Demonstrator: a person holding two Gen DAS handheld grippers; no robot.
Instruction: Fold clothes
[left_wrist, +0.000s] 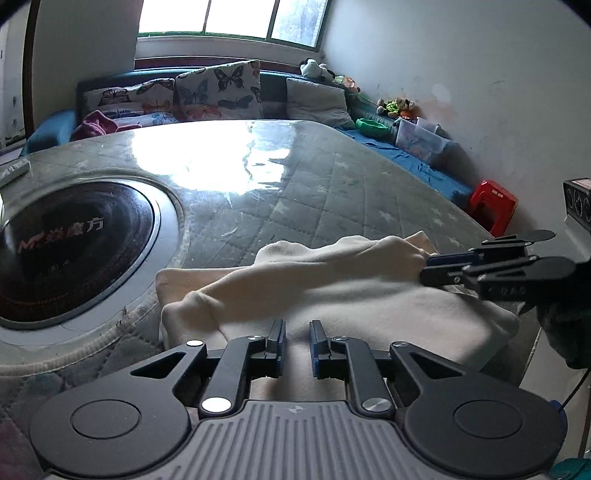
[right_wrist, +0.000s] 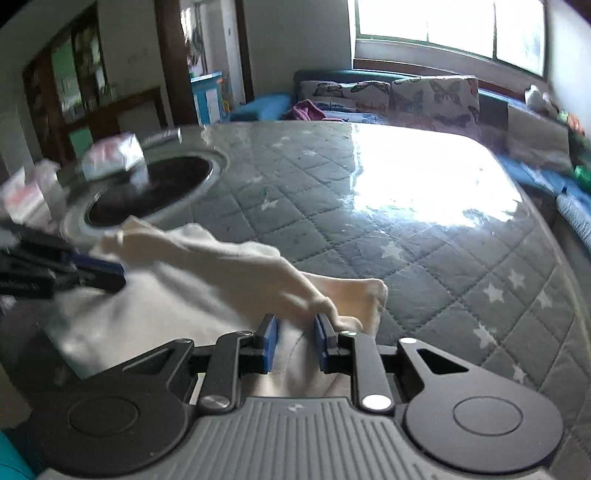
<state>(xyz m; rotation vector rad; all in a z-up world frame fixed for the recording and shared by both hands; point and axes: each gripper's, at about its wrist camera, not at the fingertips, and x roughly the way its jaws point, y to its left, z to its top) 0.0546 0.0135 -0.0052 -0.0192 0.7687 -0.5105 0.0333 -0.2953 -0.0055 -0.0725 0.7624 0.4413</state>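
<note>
The left wrist view looks down on a cream garment (left_wrist: 332, 295) lying at the near edge of the bench (left_wrist: 332, 177), which wears a grey quilted cover with stars under a glossy clear sheet. A raised fold of the cloth runs across the garment from left to right. The left hand-held gripper (left_wrist: 297, 332) sits low over the near part of the garment with its jaws narrow and a small gap between the blue pads; no cloth appears pinched there, so I take it as free of the fabric. The right hand-held gripper (left_wrist: 430, 267) enters from the right and has its tips closed on the end of that raised fold. In the right wrist view the right hand-held gripper (right_wrist: 295, 332) shows the bunched cloth running between its narrow jaws, and the left hand-held gripper (right_wrist: 110, 275) shows at the far left, blurred, at the other end of the fold.

The step in hand looks like a fold across the garment, with the right side carrying the gathered edge. The next move likely calls for laying that edge flat and square on the lower layer, then letting go without dragging it.

Counted: one garment, two hand-held grippers, one round dark cooktop (left_wrist: 66, 251) set in the bench, one red stool (left_wrist: 493, 206) beyond it.
</note>
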